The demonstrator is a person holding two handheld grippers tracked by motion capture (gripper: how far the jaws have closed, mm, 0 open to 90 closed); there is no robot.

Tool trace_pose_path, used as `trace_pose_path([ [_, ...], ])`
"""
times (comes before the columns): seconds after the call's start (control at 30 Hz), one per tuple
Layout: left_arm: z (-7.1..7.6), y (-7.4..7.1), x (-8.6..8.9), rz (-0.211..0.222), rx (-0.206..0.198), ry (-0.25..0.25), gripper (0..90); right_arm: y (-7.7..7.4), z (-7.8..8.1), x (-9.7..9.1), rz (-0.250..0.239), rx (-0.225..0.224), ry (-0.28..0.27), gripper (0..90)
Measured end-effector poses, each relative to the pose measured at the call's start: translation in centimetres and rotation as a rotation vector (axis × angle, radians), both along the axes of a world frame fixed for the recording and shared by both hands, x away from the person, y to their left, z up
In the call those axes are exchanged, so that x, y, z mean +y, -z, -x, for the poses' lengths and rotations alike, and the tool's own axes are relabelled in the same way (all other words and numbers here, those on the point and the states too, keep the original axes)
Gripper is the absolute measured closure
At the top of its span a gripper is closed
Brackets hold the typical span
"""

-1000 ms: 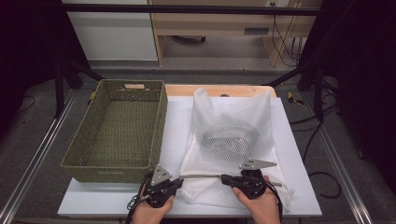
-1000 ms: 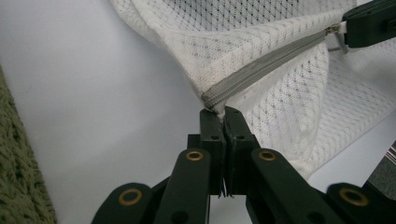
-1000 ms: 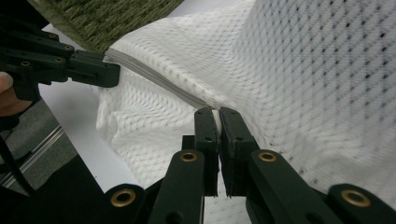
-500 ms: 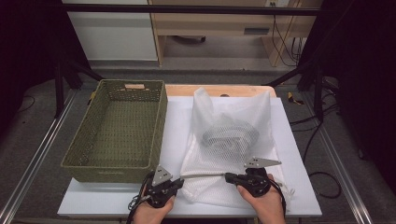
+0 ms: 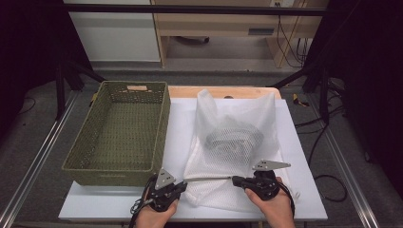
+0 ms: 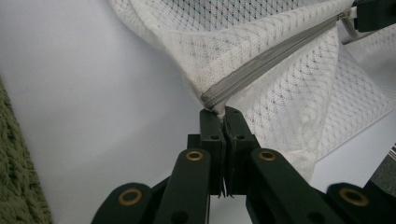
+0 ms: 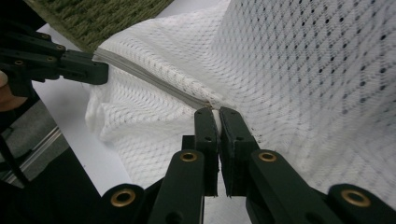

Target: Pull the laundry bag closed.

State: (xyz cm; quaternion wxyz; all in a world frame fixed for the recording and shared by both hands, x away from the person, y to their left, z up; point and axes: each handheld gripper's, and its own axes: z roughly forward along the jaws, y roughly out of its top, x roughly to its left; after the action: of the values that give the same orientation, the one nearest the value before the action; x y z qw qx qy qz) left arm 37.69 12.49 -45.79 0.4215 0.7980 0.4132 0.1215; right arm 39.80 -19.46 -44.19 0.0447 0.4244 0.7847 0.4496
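A white mesh bag (image 5: 237,118) lies on the white table (image 5: 180,123) with a grey rolled item (image 5: 233,140) inside it. Its grey zipper (image 5: 209,179) runs taut along the near edge between both grippers. My left gripper (image 5: 184,186) is shut on the zipper's left end, and in the left gripper view the jaws (image 6: 223,114) pinch the mesh corner where the zipper (image 6: 261,63) starts. My right gripper (image 5: 234,180) is shut on the zipper farther right; the right gripper view shows its tips (image 7: 214,112) clamped at the zipper line (image 7: 149,74), with the left gripper (image 7: 100,72) across from it.
A green woven basket (image 5: 164,128) stands on the table's left half, close to the left gripper. A wooden board (image 5: 185,91) edges the table's far side. Metal rails run along both sides of the table, with dark floor and cables beyond.
My right gripper has shifted slightly to the right, so a little more zipper shows between the two grippers. The left gripper has stayed put.
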Motion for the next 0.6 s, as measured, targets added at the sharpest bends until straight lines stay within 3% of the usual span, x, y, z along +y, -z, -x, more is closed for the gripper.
trace_pose_path([
  [0.6, 0.1, 0.1, -0.1, -0.005, 0.0, -0.005, 88.6, -0.3, 1.1, -0.9, 0.027, -0.033, -0.013, 86.8],
])
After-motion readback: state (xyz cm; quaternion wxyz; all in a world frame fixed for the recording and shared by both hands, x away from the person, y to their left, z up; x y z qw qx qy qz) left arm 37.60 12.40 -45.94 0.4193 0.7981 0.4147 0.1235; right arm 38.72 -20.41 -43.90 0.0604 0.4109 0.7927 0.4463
